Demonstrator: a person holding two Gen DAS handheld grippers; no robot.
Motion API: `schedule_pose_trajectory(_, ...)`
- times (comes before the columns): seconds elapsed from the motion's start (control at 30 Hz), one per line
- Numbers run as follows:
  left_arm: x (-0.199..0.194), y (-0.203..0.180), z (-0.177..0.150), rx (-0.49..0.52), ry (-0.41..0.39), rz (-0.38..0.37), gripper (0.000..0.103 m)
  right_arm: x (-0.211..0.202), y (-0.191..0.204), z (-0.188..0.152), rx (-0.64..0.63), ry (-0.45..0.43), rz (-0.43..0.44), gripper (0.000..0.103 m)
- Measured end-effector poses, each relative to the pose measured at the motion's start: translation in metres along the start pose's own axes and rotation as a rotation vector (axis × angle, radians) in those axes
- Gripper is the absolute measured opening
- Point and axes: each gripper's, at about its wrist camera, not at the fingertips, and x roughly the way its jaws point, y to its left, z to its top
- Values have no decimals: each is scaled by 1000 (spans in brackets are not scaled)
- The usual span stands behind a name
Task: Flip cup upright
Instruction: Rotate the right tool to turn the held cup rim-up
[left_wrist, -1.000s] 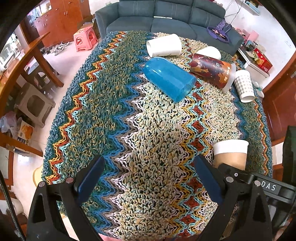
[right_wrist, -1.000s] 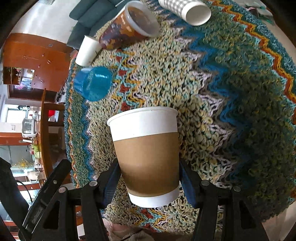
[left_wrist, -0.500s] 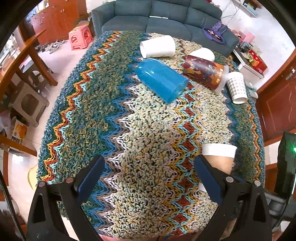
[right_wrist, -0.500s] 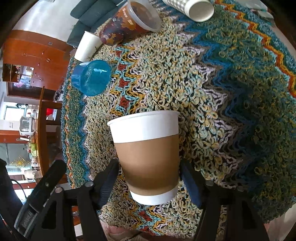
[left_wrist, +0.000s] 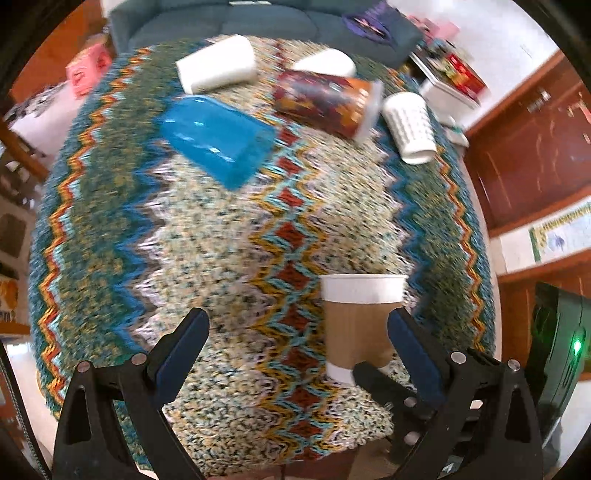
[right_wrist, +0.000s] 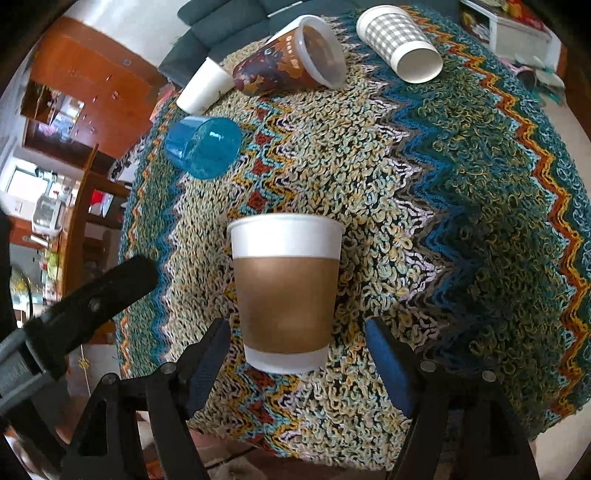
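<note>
A brown-sleeved white paper cup stands upright on the zigzag knitted cloth near the table's front edge. My right gripper is open, its blue pads apart on either side of the cup's base, not touching it. The cup also shows in the left wrist view, just inside the right finger of my left gripper, which is open and empty. Part of the right gripper lies in front of the cup's base there.
Several cups lie on their sides at the far end: a blue plastic cup, a white cup, a patterned brown cup, a checked cup. A grey sofa stands behind the table.
My right gripper has opened and drawn back from the brown cup, which now stands free on the cloth. My left gripper has shifted right, nearer the cup; its view is blurred.
</note>
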Motion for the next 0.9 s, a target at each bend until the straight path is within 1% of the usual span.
schedule_pose_trajectory(0.2, 16, -18, 9, 57, 78, -10, 98, -2, -3, -5, -28, -12, -3, 76)
schedule_pose_trajectory(0.4, 32, -22, 16, 55, 159, 5, 98, -6, -8, -10, -38, -19, 13, 76)
schedule_pose_trajectory(0.6, 45, -24, 23, 28, 201, 8, 98, -11, -16, -13, -34, -26, 29, 76)
schedule_pose_trajectory(0.77, 57, -22, 27, -38, 248, -45, 98, -13, -24, -14, -16, -25, 43, 76)
schedule_pose_trajectory(0.9, 64, -23, 29, -61, 258, -53, 98, -15, -30, -14, -8, -27, 52, 76)
